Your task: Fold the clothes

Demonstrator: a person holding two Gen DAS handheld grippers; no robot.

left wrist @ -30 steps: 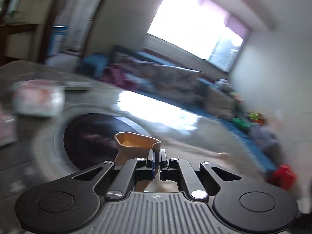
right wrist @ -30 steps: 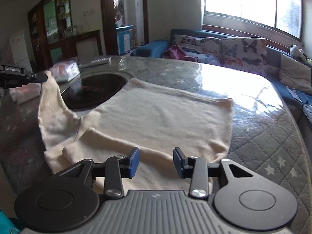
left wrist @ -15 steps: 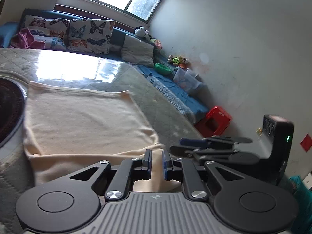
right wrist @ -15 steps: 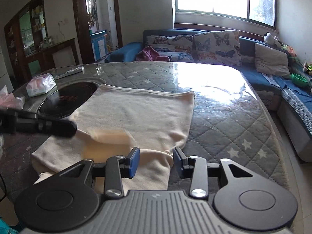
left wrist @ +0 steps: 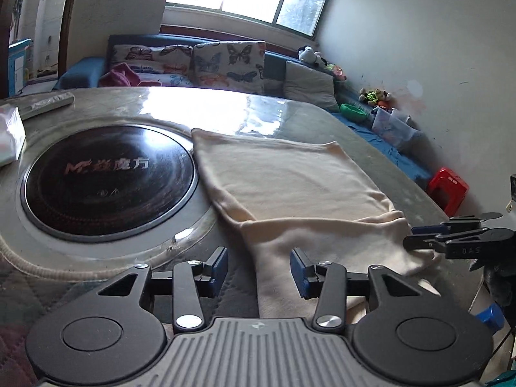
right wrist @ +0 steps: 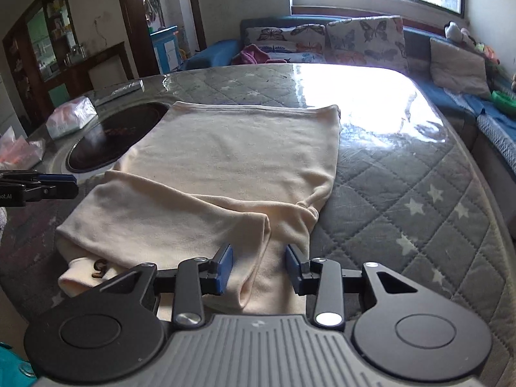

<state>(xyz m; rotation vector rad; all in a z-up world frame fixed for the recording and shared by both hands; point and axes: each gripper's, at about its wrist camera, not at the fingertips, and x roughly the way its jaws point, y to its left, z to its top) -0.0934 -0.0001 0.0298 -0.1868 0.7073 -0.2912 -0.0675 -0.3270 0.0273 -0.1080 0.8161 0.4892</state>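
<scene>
the cream garment (right wrist: 225,161) lies on the quilted table (right wrist: 419,200) beside the round black cooktop (left wrist: 106,180), its near part folded across itself in a band, with a cuff end (right wrist: 77,277) poking out at the table edge. a second ago the left gripper (left wrist: 258,272) was pinched shut on a raised sleeve end; now that sleeve lies flat on the garment and the jaws are opening, cloth edge below them but the blue pads (left wrist: 298,274) pressing nothing. the right gripper (right wrist: 258,267) has barely shifted; its jaws are closing slowly, parted over the sleeve's folded edge, not gripping it.
</scene>
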